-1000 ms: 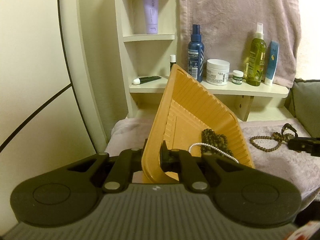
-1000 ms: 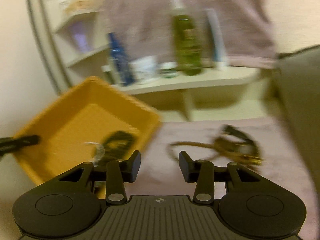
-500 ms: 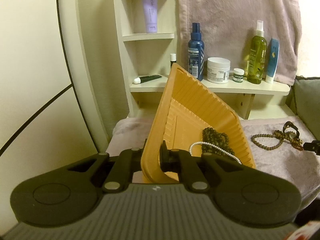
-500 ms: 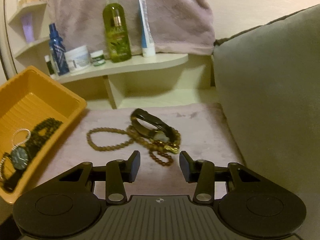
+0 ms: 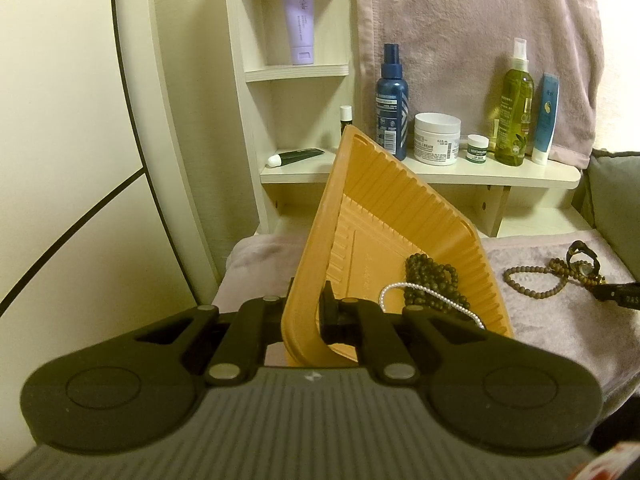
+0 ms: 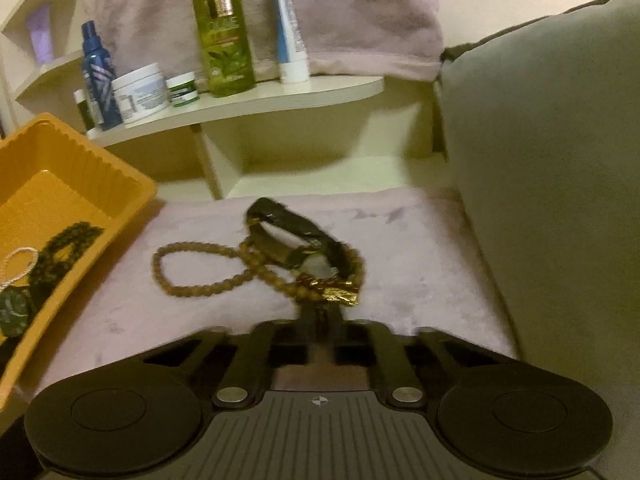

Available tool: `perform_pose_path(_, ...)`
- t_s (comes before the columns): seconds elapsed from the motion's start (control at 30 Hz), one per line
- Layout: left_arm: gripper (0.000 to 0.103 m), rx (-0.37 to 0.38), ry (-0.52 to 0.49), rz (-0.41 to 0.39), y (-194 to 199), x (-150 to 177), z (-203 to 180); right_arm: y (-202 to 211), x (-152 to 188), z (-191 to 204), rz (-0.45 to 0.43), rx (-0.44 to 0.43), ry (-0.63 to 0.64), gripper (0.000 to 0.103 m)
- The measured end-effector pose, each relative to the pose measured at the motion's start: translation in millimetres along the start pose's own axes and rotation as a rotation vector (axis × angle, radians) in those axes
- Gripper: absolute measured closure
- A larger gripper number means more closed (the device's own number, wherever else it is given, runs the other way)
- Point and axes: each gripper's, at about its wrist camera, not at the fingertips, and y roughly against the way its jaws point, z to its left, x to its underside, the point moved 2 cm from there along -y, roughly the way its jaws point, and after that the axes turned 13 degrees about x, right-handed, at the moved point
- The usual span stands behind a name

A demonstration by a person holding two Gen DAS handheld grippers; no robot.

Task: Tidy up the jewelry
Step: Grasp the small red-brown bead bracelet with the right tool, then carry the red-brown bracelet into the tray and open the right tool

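1. Left tool (image 5: pixel 306 306) low at near left, level, pointing far; its fingers are clamped on the near rim of the orange tray (image 5: pixel 384 216), one finger outside the wall, one inside.
2. Tray sits tilted on the mauve cloth (image 5: pixel 560 320). Inside it: dark bead strand (image 5: pixel 432 276), white pearl strand (image 5: pixel 424 300); right wrist view also shows a dark watch (image 6: pixel 14 308) at the tray's near end.
3. Right of the tray, on the cloth: brown bead necklace (image 6: pixel 200 276) in a loop, tangled at its right end with a dark strap watch (image 6: pixel 288 224) and a gold clasp piece (image 6: pixel 340 294).
4. Right tool (image 6: pixel 320 316) near centre, low over the cloth, fingers drawn close together on the near end of the tangle; blurred, so the exact piece gripped is unclear.
5. Far side: shelf (image 5: pixel 480 172) with blue spray bottle (image 5: pixel 392 96), white jar (image 5: pixel 436 140), green bottle (image 5: pixel 514 104).
6. Far right: grey cushion (image 6: pixel 552 160).
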Motion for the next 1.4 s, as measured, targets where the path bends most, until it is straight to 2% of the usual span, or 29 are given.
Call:
perform_pose_path(0.37, 0.097, 0.002, -0.002, -0.001, 0.0, 0.6, 0.2, 40.7, 21.9, 30.1, 0.038, -0.109, 0.08, 0.098)
perform_pose_path(0.63, 0.097, 0.005, -0.004, -0.005, 0.8, 0.4, -0.5, 51.0, 32.4, 21.0, 0.056, -0.098, 0.05, 0.098)
perform_pose_path(1.07, 0.096, 0.007, -0.009, -0.008, 2.7, -0.5, -2.2, 83.8, -13.2, 22.9, -0.068, -0.153, 0.036, 0.098)
perform_pose_path(1.4, 0.096, 0.013, -0.006, -0.009, 2.5, -1.8, -3.2, 105.6, -45.9, 76.8, -0.131, -0.306, 0.073, 0.098)
